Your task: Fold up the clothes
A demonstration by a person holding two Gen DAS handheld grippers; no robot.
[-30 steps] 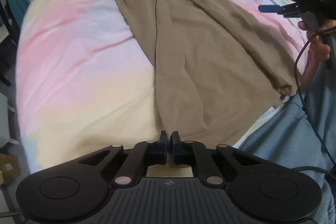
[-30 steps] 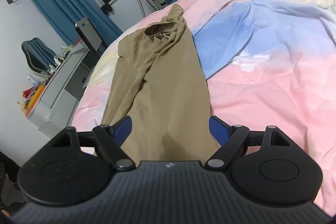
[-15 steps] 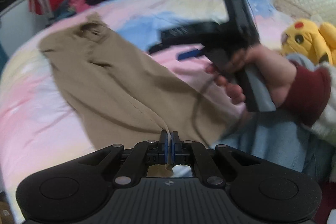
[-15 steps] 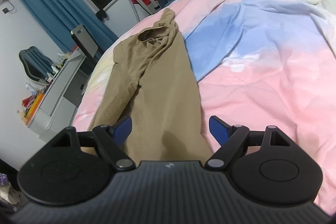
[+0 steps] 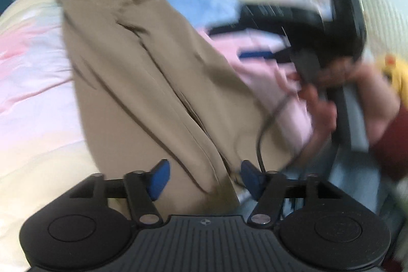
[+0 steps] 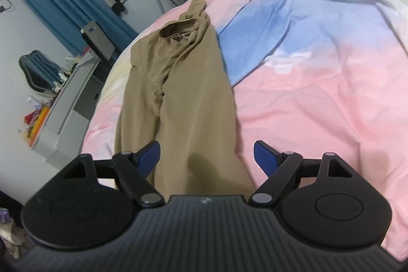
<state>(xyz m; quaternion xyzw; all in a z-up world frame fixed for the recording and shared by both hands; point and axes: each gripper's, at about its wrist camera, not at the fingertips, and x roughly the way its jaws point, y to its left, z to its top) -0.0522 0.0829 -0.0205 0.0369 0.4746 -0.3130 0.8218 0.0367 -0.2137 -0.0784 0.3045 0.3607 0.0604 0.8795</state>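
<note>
Bedding (image 6: 331,98) in pink, blue and pale yellow covers the bed and fills most of both views. Tan trousers (image 6: 188,98) lie stretched along it, legs folded together side by side, with the bunched waistband at the far end and the hems near the cameras. In the left wrist view, which is blurred, the trousers (image 5: 142,83) run from the top left down to the lower middle.

At the right of that view a hand (image 5: 339,93) with a dark red sleeve holds the right gripper (image 5: 229,42), whose black body and cable hang above the pink bedding beside the trousers.

The left gripper (image 5: 202,176) has just been opening its jaws; the blue pads stand apart with the hem end of the trousers between them, unpressed.

The right gripper (image 6: 206,157) has its jaws spread wide, with trouser fabric below and between the pads and no grip on it.
</note>
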